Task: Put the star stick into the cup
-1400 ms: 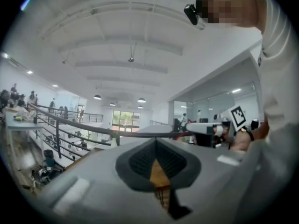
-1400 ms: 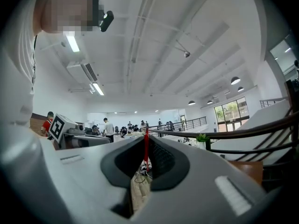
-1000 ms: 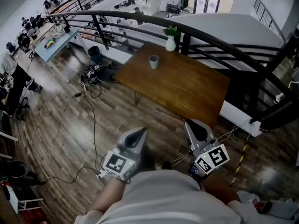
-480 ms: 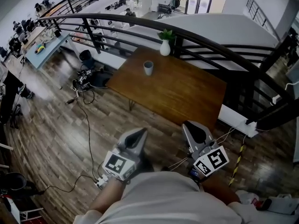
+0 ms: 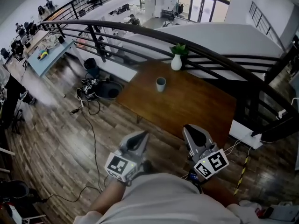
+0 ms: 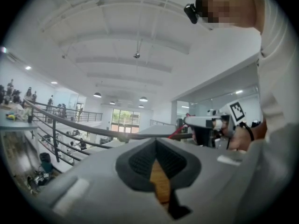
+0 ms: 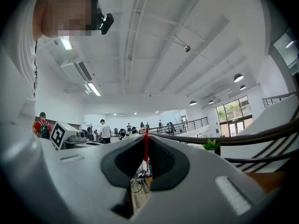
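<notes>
A small grey cup stands upright on the brown wooden table, toward its far side. Both grippers hang close to my body, short of the table's near edge and well apart from the cup. My right gripper is shut on a thin red stick, which stands up between its pads; its star end is not visible. The left gripper view shows that stick poking out of the right gripper. My left gripper is shut with nothing in it.
A white vase with a green plant stands at the table's far edge, behind the cup. A dark curved railing runs behind the table. Cables and gear lie on the wooden floor to the left.
The table and cup now sit lower and further right in the head view than half a second ago. Both grippers keep their place near my body and stay shut.
</notes>
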